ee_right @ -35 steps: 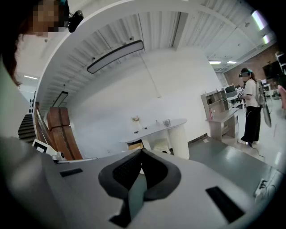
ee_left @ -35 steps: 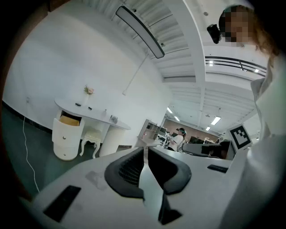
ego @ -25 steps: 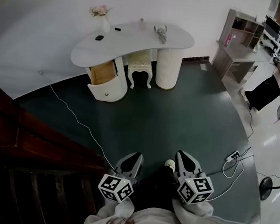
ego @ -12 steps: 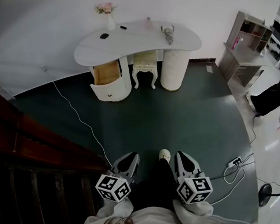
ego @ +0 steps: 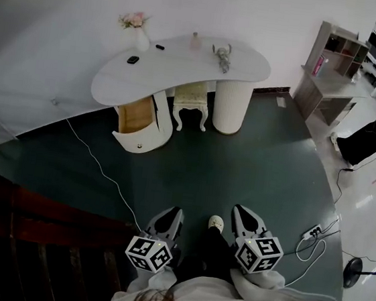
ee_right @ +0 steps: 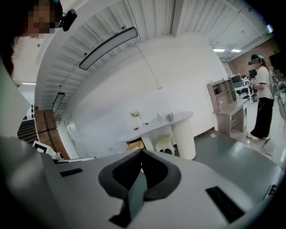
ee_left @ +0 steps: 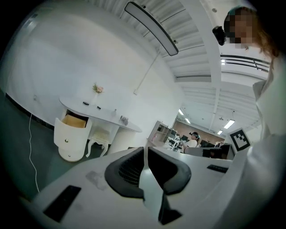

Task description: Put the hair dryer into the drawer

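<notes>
The left hand-held gripper [ego: 172, 213] and right hand-held gripper [ego: 243, 213], lower centre, we find closed and empty; the drawer [ego: 137, 114] stands open, upper left.

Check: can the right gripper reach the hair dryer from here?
Probably not yet: the right gripper, shut and empty, is far across green floor from the hair dryer on the white table. Nothing seems to block the way.
</notes>
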A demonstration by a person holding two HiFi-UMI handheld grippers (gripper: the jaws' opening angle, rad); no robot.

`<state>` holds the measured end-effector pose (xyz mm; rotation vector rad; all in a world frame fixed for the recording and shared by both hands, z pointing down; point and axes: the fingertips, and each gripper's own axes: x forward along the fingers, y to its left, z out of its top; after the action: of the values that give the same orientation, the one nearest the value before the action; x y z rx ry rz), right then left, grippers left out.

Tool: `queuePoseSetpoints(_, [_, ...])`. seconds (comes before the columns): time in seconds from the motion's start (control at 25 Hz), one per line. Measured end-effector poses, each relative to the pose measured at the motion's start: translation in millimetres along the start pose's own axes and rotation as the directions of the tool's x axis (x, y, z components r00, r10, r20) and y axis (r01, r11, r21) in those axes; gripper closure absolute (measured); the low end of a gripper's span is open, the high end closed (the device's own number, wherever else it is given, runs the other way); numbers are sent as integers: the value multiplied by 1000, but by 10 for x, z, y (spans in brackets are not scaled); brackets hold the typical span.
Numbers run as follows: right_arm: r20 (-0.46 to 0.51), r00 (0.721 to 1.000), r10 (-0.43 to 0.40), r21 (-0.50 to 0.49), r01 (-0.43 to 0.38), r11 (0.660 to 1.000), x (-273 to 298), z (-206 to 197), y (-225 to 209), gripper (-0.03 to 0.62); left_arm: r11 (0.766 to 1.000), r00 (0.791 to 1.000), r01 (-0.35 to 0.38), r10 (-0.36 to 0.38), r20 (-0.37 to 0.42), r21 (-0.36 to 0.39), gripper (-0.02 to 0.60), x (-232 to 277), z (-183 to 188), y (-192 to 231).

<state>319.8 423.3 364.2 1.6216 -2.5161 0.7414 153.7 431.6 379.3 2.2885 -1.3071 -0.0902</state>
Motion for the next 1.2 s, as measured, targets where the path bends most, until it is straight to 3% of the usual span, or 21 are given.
queuePoseSetpoints(0.44, [27, 1000, 9, 0, -9, 1000, 581, 538, -622, 545, 1000, 1000, -18, 18, 25, 0, 545, 858, 319, 113])
queuePoseSetpoints(0.88, [-16, 1000, 8, 44, -7, 999, 977, 648, -1183, 545, 999, 1000, -22, 23, 14, -37, 545, 1523, 294, 153])
queuePoseSetpoints(1.2, [-42, 998, 40, 67, -37, 997, 1175, 668, -1272, 545, 998, 999, -48, 49, 22, -37, 545, 1623, 317, 174])
